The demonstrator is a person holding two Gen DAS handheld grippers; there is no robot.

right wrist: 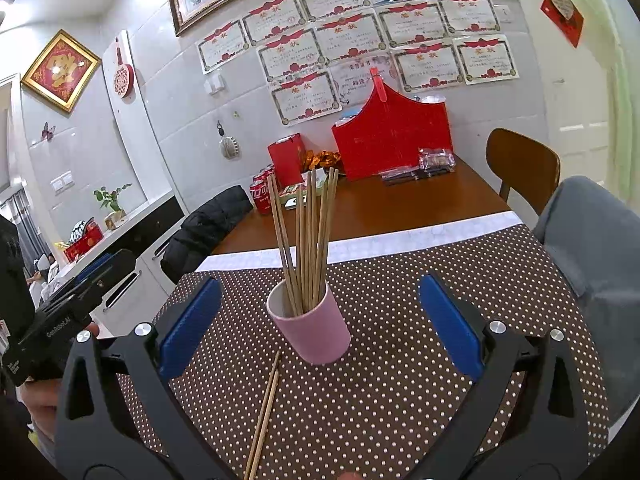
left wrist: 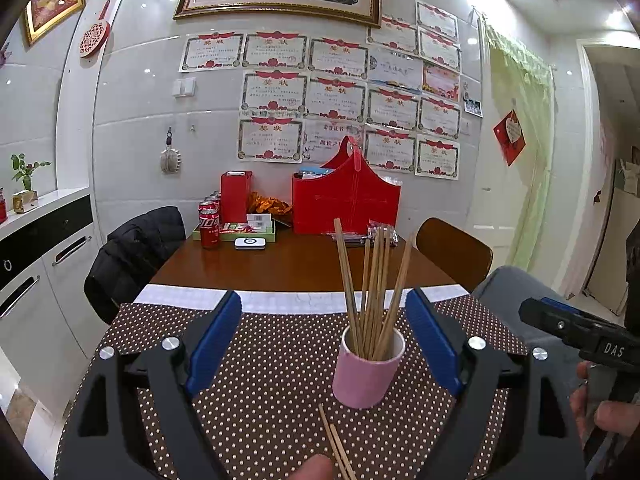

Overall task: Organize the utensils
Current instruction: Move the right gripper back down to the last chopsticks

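Right wrist: both tools gape empty; loose chopsticks (right wrist: 264,412) lie flat, long axis pointing toward pink cup (right wrist: 316,332).

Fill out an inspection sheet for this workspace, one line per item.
Surface: brown polka-dot cloth over a wooden table.
Job's things: pink cup upright, holding a bundle of chopsticks; two loose chopsticks lying flat in front of it.
Clutter: red bag, cola cans, red box, snack packets at the far end.
Grippers: left tongs and right tongs both open, empty.
Cables: nothing seen.
Surroundings: certificates on tiled wall, black jacket on one chair, wooden chair.
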